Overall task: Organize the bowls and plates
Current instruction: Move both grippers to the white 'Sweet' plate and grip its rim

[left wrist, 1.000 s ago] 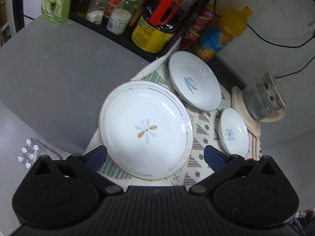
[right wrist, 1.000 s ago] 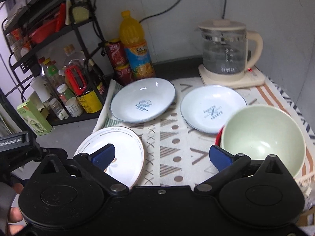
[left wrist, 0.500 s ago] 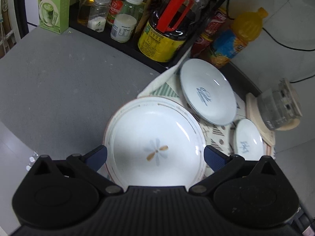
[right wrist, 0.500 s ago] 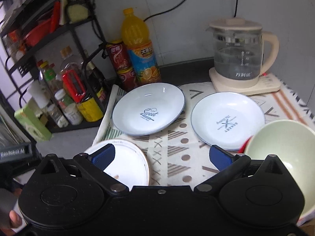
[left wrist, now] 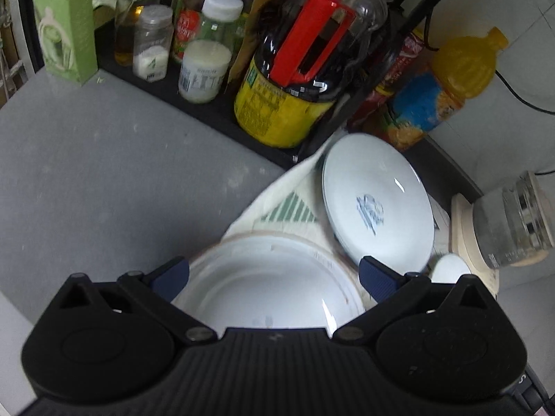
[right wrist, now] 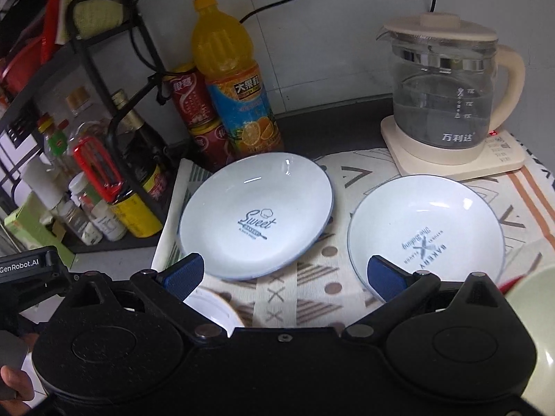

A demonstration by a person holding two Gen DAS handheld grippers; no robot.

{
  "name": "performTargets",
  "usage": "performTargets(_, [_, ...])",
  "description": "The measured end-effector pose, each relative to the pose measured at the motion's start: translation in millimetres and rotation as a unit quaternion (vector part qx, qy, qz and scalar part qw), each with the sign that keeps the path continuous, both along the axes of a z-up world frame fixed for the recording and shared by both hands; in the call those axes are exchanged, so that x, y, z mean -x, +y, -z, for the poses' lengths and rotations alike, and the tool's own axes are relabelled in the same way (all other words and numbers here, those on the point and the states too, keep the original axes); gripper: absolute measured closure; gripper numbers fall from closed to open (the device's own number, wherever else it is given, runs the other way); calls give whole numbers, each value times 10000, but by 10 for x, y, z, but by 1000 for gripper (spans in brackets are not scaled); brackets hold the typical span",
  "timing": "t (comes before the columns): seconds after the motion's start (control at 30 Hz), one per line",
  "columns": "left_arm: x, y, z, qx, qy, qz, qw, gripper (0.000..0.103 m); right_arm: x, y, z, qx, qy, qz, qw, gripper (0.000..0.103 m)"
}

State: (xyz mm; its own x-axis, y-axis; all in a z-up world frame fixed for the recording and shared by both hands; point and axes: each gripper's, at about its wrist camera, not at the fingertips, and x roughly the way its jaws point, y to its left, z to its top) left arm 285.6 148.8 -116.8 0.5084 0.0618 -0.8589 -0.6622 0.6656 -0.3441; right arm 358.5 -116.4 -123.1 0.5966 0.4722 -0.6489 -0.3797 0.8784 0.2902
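A white flower plate (left wrist: 263, 284) lies on the patterned cloth (right wrist: 312, 298) at its near left corner. My left gripper (left wrist: 274, 274) is open, its blue fingertips either side of and over this plate; the plate's rim also shows in the right wrist view (right wrist: 215, 308). A white "Sweet" plate (right wrist: 256, 215) lies behind it, also in the left wrist view (left wrist: 378, 201). A white "Bakery" plate (right wrist: 426, 228) lies to its right. My right gripper (right wrist: 284, 274) is open and empty, above the cloth in front of both. A green bowl (right wrist: 534, 339) shows at the right edge.
A black rack with sauce bottles and jars (left wrist: 295, 79) stands at the left. An orange juice bottle (right wrist: 236, 83) and red cans (right wrist: 194, 104) stand behind the plates. A glass kettle (right wrist: 444, 97) sits at the back right. A grey counter (left wrist: 104, 173) lies left of the cloth.
My left gripper has moved forward and down over the flower plate, which now sits between its fingers. My right gripper has moved forward toward the two far plates; the green bowl has slid out of view.
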Motion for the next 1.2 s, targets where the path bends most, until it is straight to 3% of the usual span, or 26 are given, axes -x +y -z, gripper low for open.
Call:
performTargets(0.23, [-342, 31, 31, -157, -123, 86, 9998, 1, -383, 50, 244, -341, 673, 213, 9969, 32])
performTargets(0.47, [-622, 83, 223, 267, -248, 17, 9993, 4, -573, 197, 386, -379, 1004, 134, 9941, 49])
performTargets(0.6, [-790, 93, 340, 427, -211, -28, 9989, 12, -687, 200, 502, -491, 1338, 195, 9896, 64])
performTargets(0.77, [-970, 112, 526, 616, -101, -36, 9980, 41, -793, 219, 610, -465, 1591, 318, 9856, 68])
performTargets(0.9, [-1030, 139, 678, 790, 20, -236, 9966, 54, -863, 269, 684, -516, 1705, 245, 9837, 75])
performTargets(0.97, [-1052, 146, 738, 898, 32, -265, 9956, 66, -905, 290, 722, -531, 1756, 234, 9828, 77])
performTargets(1.2, [-1124, 142, 884, 1016, 46, -341, 9942, 83, -1017, 281, 870, -582, 1915, 226, 9795, 86])
